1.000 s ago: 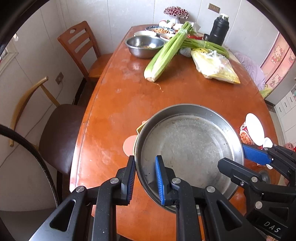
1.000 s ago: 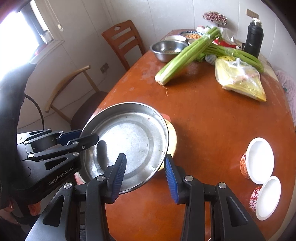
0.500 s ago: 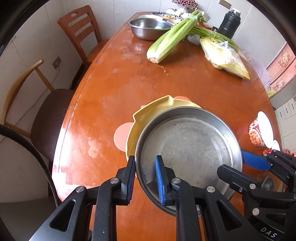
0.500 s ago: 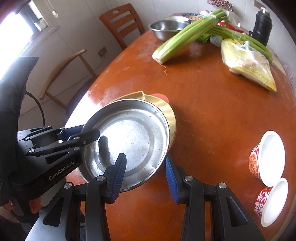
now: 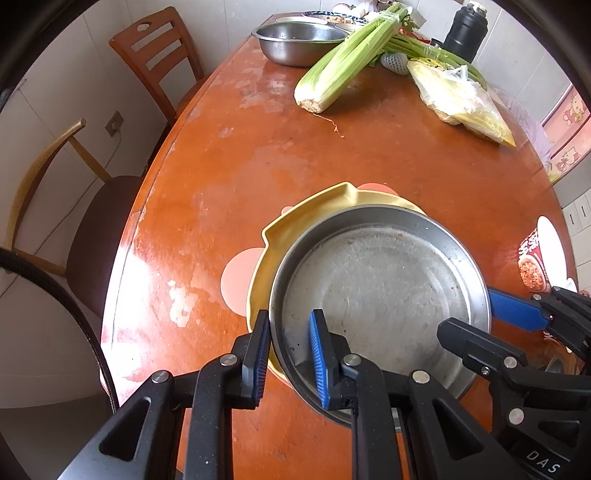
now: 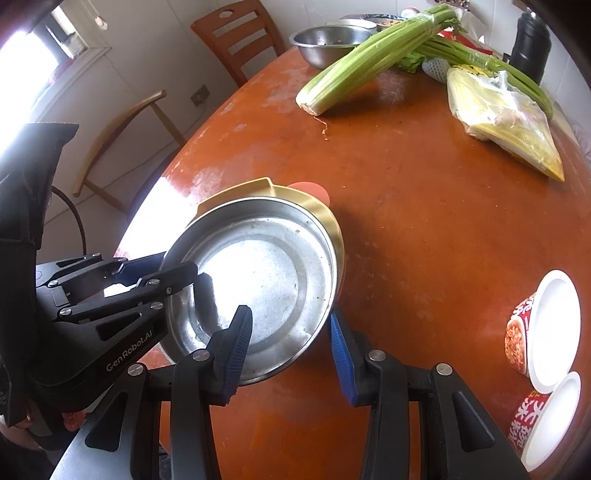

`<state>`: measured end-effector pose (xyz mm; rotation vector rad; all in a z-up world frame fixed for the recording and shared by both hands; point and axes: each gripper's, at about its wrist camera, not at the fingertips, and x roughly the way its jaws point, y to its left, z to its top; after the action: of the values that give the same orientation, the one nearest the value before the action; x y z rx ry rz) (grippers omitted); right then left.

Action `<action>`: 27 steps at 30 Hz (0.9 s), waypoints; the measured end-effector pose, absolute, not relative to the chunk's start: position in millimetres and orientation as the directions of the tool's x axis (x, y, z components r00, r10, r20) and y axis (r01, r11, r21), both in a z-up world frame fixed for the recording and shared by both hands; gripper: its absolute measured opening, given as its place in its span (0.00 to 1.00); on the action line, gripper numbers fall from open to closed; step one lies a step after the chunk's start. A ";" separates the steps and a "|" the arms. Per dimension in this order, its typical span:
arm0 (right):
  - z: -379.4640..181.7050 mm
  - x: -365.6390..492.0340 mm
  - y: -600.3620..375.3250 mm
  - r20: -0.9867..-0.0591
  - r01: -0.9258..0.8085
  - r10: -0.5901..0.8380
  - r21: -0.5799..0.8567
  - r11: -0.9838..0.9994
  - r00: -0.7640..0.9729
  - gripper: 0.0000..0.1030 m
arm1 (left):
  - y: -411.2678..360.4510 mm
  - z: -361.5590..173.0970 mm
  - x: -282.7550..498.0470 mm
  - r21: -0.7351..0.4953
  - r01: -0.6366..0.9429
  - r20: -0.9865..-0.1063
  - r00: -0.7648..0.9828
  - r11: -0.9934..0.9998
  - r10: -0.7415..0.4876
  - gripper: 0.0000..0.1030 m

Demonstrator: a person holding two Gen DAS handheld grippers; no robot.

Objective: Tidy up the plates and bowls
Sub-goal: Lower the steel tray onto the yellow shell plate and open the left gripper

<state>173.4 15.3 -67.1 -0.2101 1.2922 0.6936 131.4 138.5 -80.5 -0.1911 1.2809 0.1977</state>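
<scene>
A round steel plate (image 5: 376,295) with a raised rim hangs between both grippers, just over a yellow plate (image 5: 280,229) with pink ears that lies on the orange table (image 5: 280,147). My left gripper (image 5: 289,321) is shut on the steel plate's near-left rim, one pad inside and one outside. The right gripper (image 6: 290,314) straddles the opposite rim of the steel plate (image 6: 266,273) and holds it, one pad in the dish and one outside. The yellow plate (image 6: 258,186) shows beyond it. Whether the two plates touch, I cannot tell.
At the far end lie a steel bowl (image 5: 299,40), celery (image 5: 343,66), a bag of yellow food (image 5: 458,99) and a black flask (image 5: 465,33). Two red-and-white cups (image 6: 543,325) stand to the right. Two chairs (image 5: 159,62) flank the table's left edge.
Both grippers have sunk toward the table with the steel plate between them. The yellow plate, mostly hidden a second ago, now shows under its far edge.
</scene>
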 end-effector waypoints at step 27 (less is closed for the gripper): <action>-84.3 187.7 25.8 -0.937 -0.578 0.329 0.205 0.790 0.116 0.43 | 136.8 -93.3 145.9 0.002 -0.256 -0.968 0.240 0.967 0.066 0.21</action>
<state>187.7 25.8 -84.3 -0.2321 1.2938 0.6726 145.9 136.8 -93.3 -0.1687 1.3114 0.2214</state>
